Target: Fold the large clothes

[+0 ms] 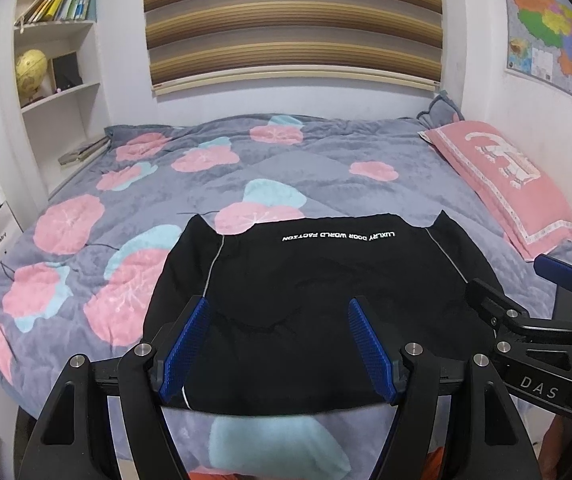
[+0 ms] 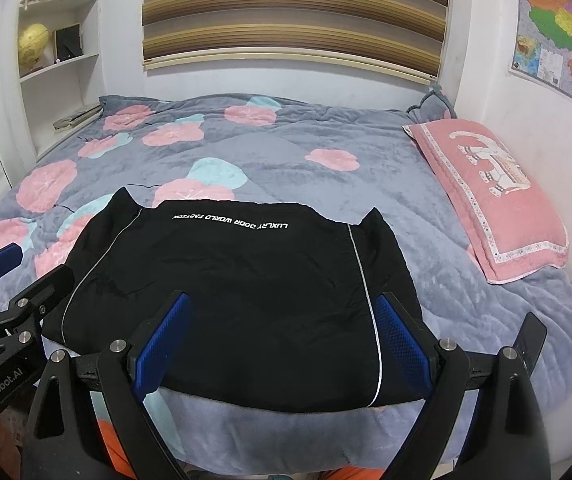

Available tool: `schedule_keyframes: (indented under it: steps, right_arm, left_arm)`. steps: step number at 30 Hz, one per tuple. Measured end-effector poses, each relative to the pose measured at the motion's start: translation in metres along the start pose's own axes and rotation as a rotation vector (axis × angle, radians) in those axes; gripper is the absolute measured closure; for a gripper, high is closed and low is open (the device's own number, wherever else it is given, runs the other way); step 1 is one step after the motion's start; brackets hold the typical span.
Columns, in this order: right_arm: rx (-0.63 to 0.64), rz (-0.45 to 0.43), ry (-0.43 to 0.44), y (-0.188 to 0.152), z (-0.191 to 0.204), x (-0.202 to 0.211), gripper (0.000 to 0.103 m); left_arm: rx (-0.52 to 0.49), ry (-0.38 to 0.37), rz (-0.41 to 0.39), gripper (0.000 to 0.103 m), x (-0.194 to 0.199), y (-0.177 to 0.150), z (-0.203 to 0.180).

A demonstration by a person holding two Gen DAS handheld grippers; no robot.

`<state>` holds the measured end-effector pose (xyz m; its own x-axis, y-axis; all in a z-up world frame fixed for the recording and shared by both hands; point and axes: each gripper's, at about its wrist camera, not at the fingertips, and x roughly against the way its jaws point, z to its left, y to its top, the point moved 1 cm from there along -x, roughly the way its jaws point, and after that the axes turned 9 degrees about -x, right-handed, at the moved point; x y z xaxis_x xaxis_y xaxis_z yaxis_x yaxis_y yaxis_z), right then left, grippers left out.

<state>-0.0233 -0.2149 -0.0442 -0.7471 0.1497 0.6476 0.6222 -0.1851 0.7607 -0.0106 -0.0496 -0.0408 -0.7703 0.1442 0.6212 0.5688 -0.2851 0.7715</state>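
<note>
Left wrist view: black garment [image 1: 318,304] lay folded flat at near edge of bed [image 1: 326,160], on grey floral quilt; white upside-down lettering along far edge, thin pale piping down both sides, two pointed corners at back. Left tool [image 1: 278,340] hung spread wide above it, gripping nothing. Right tool [image 2: 282,336] likewise agape, empty.

A black garment [image 1: 318,304] with thin white side piping and a line of white lettering lies folded into a flat rectangle. It rests at the near edge of the bed [image 1: 326,160], lettering toward the far side.
</note>
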Motion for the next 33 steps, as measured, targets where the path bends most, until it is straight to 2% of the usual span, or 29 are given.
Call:
schedule_keyframes:
  steps: [33]
  right_arm:
    - [0.024,0.024,0.019,-0.001,-0.003,-0.008,0.009]
  left_arm:
    - [-0.029,-0.002,0.029,0.030,-0.009,-0.001,-0.001]
